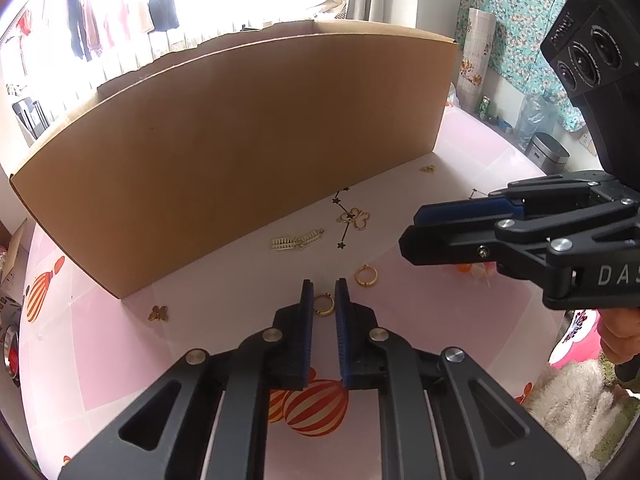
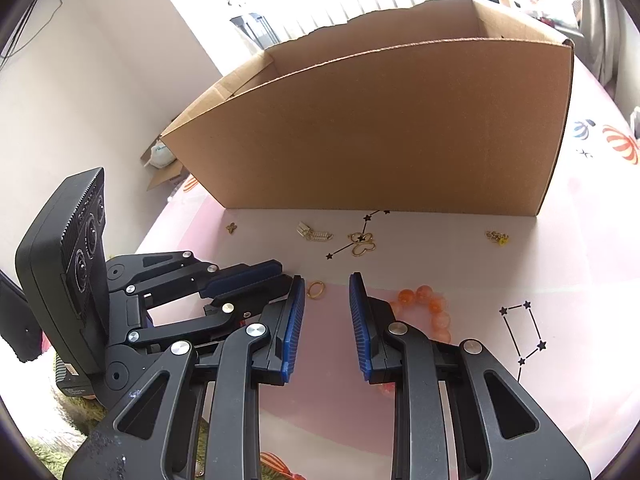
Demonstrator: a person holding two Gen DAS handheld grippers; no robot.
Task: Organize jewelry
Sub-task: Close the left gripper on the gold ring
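Gold jewelry lies on the pink tablecloth in front of a cardboard box. My left gripper is open with its jaws either side of a gold hoop earring, apart from it. A second gold hoop lies just right of it. A gold ladder-shaped earring pair, a gold butterfly piece and a small clover charm lie nearer the box. My right gripper is open and empty above the cloth, with an orange bead bracelet under its right finger.
The box stands open-topped at the back of the table. A small gold and yellow piece lies near the box's right corner. A metal bin and bottles stand beyond the table. The table edge is close at the right.
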